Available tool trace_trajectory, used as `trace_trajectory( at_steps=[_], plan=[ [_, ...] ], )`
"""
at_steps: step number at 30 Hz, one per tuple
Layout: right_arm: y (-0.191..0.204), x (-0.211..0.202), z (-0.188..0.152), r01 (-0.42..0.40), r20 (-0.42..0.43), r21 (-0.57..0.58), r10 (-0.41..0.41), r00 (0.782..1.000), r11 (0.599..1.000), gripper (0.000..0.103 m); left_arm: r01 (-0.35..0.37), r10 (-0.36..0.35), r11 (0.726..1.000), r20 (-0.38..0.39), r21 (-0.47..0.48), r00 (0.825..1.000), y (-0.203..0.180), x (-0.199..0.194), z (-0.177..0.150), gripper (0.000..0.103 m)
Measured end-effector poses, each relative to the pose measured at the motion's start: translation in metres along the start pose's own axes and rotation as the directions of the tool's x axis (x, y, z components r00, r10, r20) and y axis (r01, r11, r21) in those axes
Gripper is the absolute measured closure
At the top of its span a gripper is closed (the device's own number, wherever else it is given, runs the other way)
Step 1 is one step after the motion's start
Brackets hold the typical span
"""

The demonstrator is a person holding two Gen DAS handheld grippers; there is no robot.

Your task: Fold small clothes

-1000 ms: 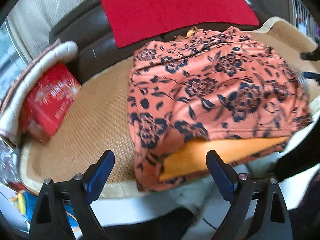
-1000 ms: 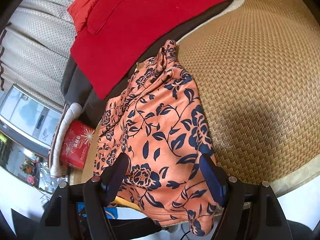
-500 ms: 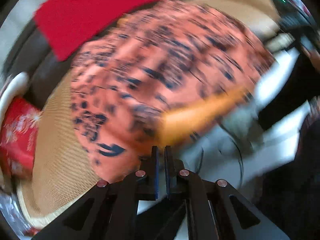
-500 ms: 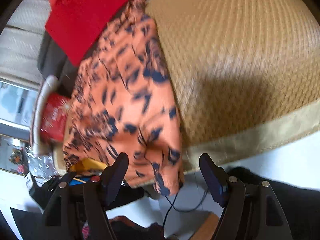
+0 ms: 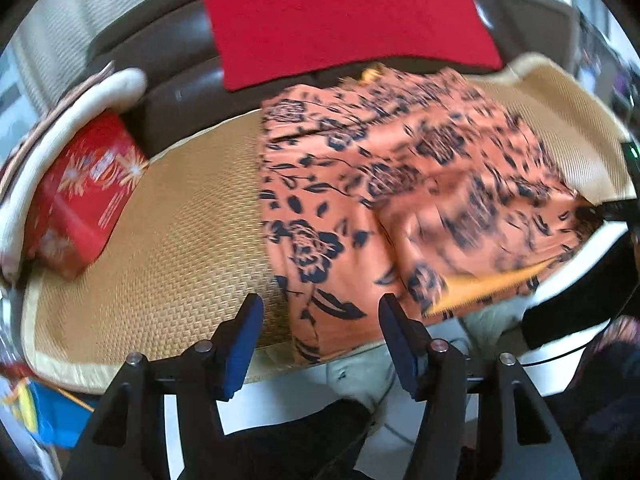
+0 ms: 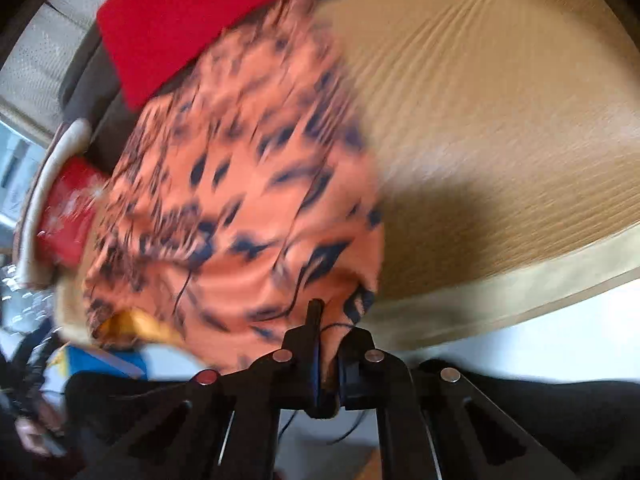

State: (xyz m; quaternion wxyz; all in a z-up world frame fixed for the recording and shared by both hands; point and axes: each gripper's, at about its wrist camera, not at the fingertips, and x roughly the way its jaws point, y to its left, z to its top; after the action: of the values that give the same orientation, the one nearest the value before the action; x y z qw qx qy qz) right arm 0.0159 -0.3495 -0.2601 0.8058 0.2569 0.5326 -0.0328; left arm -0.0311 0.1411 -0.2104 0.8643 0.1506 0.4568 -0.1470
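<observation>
Our right gripper (image 6: 326, 344) clamps the floral garment's (image 5: 400, 184) near edge; our left gripper (image 5: 320, 336), just reopened, hovers empty over its hem on the woven mat (image 5: 180, 240).

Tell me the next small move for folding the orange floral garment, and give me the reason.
Probably close the left gripper on the near hem of the orange floral garment. The right gripper is already shut on the other near corner, while the left's jaws have just been opening and stand apart around the hem without pressing it. With both corners pinched, the near edge could be carried over the woven mat.
</observation>
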Motion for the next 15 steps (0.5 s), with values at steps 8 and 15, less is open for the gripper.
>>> trace_trajectory(
  at_steps=[8, 15],
  plan=[
    [-0.062, -0.021, 0.011, -0.053, 0.078, 0.289, 0.031, 0.996, 0.956, 0.092, 0.044, -0.053, 0.988, -0.063, -0.146, 0.997, 0.024, 0.033, 0.008, 0.039],
    [-0.088, -0.028, 0.009, -0.223, 0.158, 0.413, 0.172, 0.972, 0.883, 0.017, 0.032, -0.108, 0.936, -0.201, -0.35, 0.974, 0.032, 0.083, -0.01, 0.023]
  ],
)
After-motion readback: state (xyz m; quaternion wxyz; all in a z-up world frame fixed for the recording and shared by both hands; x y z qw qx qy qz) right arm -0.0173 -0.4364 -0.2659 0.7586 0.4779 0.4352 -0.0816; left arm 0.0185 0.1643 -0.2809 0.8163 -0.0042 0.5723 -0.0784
